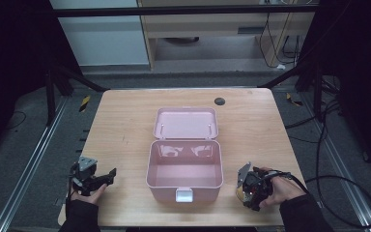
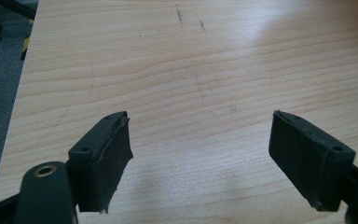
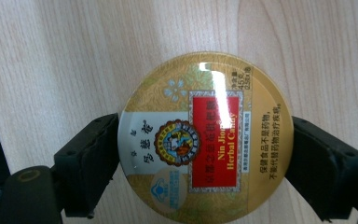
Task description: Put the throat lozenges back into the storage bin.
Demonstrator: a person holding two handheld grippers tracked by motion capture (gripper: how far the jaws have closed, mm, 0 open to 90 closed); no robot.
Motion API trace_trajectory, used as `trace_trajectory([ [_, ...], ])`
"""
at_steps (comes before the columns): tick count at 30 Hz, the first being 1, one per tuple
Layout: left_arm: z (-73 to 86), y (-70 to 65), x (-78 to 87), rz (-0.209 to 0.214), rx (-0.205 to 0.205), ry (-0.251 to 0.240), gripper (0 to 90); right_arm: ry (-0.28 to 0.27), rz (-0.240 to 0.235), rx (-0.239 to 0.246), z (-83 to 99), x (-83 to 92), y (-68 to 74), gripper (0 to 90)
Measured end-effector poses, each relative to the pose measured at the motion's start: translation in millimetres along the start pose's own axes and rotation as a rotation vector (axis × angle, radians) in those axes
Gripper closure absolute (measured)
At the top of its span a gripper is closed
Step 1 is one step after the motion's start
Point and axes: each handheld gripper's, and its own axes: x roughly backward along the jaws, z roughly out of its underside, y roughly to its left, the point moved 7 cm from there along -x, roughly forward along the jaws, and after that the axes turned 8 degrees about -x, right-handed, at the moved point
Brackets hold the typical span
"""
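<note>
A lab-style recording workspace. A light wooden table [image 1: 125, 121] sits at the centre of the frame inside a dark metal frame [image 1: 183, 10], with black curtains [image 1: 9, 58] at the far left and right edges. Grey carpet [image 1: 38, 125] surrounds it. Loose cables [image 1: 338, 183] trail at lower right, and more hang by a wooden cabinet [image 1: 207, 24] at top centre.

- The counter [image 1: 125, 121] is pale wood with a few faint scratches.
- A small dark round cap [image 1: 220, 101] is set into the counter near its far edge.
- Beyond the counter's far edge stands a light wooden cabinet [image 1: 207, 24].
- Right of the counter, black cables [image 1: 348, 183] loop over the grey floor [image 1: 24, 145].
</note>
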Motion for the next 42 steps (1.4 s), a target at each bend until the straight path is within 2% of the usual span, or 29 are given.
trace_trajectory([
  [1,0.0,0.0,0.0,0.000,0.000,0.000,20.0,0.001,-0.004,-0.004,0.0,0.9,-0.6,19.9],
  [8,-0.2,-0.1,0.0,-0.001,0.000,-0.001,20.0,0.005,-0.016,-0.009,0.9,2.5,-0.4,20.5],
  [12,-0.1,-0.3,-0.2,0.000,-0.001,0.000,20.2,-0.030,-0.017,-0.018,-0.2,8.3,-1.0,20.5],
  [20,-0.1,-1.1,-0.6,0.002,-0.004,0.002,20.2,-0.102,0.000,-0.078,-2.3,32.8,-5.6,20.6],
  [22,0.1,-1.3,-0.9,0.002,-0.005,0.004,20.1,-0.135,0.017,-0.094,-4.3,43.0,-9.0,20.6],
  [27,0.0,-1.5,-1.0,0.001,-0.007,0.005,20.1,-0.173,0.030,-0.102,-9.2,57.9,-11.2,20.6],
  [30,0.1,-1.6,-1.0,0.001,-0.007,0.005,20.2,-0.202,0.043,-0.103,-15.7,73.2,-13.2,20.6],
  [42,-0.1,-1.6,-1.0,0.002,-0.007,0.005,20.1,-0.230,0.066,-0.090,-36.1,103.3,-16.8,20.6],
])
